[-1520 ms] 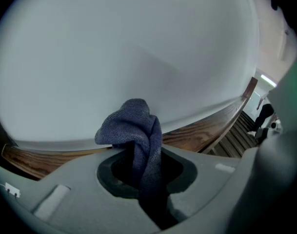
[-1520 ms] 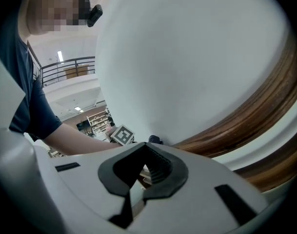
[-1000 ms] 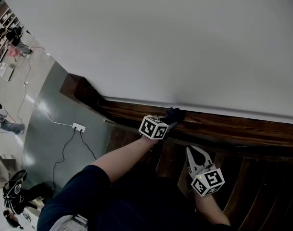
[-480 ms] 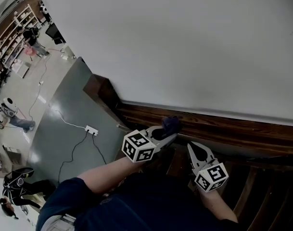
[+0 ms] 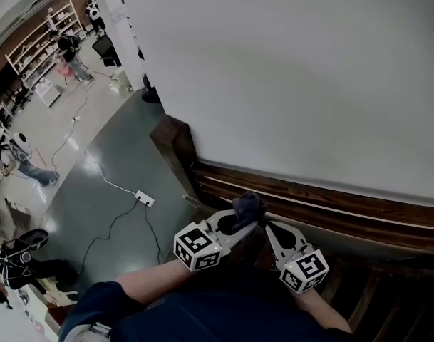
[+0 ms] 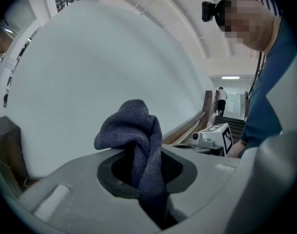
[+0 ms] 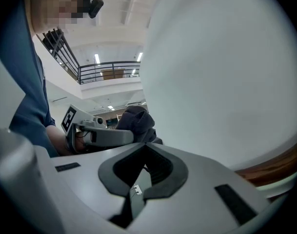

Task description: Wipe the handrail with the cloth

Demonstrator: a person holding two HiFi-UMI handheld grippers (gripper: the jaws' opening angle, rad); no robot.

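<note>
The dark wooden handrail point(image 5: 331, 198) runs along the foot of a white wall point(image 5: 295, 70). My left gripper point(image 5: 245, 216) is shut on a bunched dark blue cloth point(image 5: 247, 205), which sits at the rail's near edge; whether it touches the wood I cannot tell. In the left gripper view the cloth point(image 6: 136, 130) rises out of the shut jaws of the left gripper point(image 6: 141, 172), with the handrail point(image 6: 189, 126) off to the right. My right gripper point(image 5: 271, 229) is close beside it, shut and holding nothing. The right gripper view shows that gripper point(image 7: 144, 160), the cloth point(image 7: 137, 122) and a piece of handrail point(image 7: 280, 165).
The rail ends at a square wooden post point(image 5: 175, 137) on the left. Far below lies a grey floor with a white power strip point(image 5: 145, 199) and its cable. Dark balusters point(image 5: 388, 291) stand at the lower right. Shelves and people are far off at the upper left.
The left gripper with the cloth has drawn back along the rail toward me and the post. The right gripper has closed in beside it. The head view has swung toward the floor below.
</note>
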